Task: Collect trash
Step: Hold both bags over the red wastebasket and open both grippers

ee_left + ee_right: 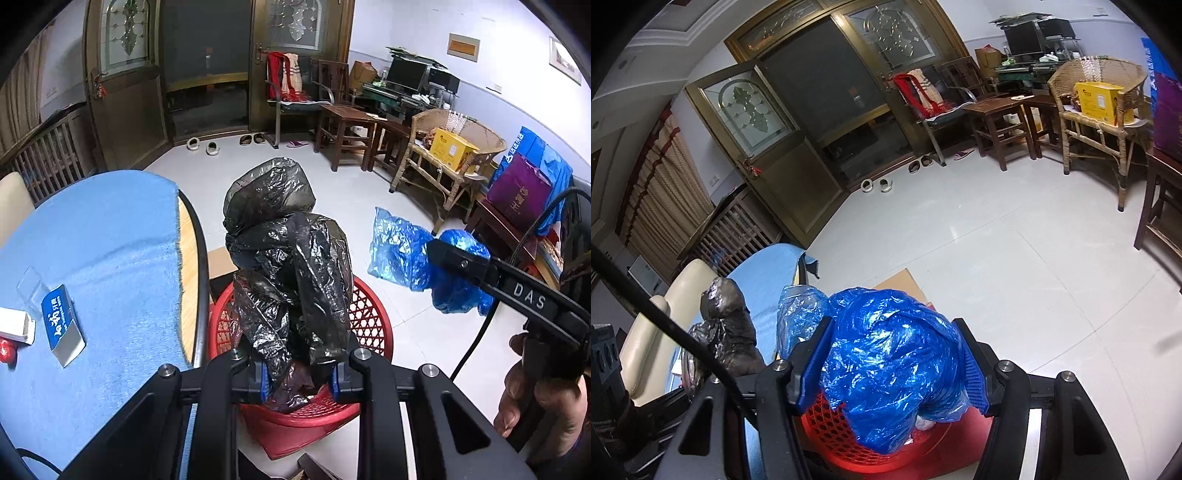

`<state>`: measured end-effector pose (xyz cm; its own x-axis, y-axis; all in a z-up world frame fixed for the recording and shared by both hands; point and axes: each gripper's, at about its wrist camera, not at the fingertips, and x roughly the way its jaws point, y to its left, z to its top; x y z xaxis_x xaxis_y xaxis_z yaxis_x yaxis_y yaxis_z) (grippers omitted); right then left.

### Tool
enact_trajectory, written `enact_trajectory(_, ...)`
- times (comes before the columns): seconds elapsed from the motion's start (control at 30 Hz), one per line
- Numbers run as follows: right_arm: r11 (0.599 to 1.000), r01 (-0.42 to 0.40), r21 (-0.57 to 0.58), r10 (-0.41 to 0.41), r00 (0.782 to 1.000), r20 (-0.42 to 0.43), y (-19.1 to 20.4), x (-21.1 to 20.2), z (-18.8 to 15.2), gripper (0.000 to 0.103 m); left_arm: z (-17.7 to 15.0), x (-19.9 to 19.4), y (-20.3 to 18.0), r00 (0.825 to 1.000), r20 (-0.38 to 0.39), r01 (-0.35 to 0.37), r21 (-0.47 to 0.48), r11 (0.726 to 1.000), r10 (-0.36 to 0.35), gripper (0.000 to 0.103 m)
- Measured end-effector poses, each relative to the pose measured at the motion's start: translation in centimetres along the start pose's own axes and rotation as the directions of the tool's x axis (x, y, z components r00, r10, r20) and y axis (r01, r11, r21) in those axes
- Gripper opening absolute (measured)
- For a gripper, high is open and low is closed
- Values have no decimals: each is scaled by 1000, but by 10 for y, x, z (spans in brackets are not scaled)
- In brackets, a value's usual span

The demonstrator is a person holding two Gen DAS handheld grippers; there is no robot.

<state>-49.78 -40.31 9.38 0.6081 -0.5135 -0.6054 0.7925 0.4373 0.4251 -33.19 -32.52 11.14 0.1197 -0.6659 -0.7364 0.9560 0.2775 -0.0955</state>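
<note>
My left gripper (297,380) is shut on a crumpled black plastic bag (288,266), held above a red mesh basket (369,321) on the floor. My right gripper (892,363) is shut on a crumpled blue plastic bag (890,369), held over the same red basket (827,428). In the left wrist view the right gripper (439,247) shows at the right with the blue bag (399,251) hanging from it. The black bag (727,325) shows at the left in the right wrist view.
A round table with a blue cloth (103,251) stands left of the basket, with a blue-and-white box (62,325) and small items on it. Cardboard (901,284) lies on the floor. Wooden tables (343,125), a wicker chair (450,155) and doors stand farther back.
</note>
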Motion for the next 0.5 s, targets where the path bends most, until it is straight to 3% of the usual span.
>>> enact_trajectory(0.5,1000,-15,-6,15,1000,-2,4,9,-2,66,-2,-4,1,1000,-1,-15,-11,1000,15,24)
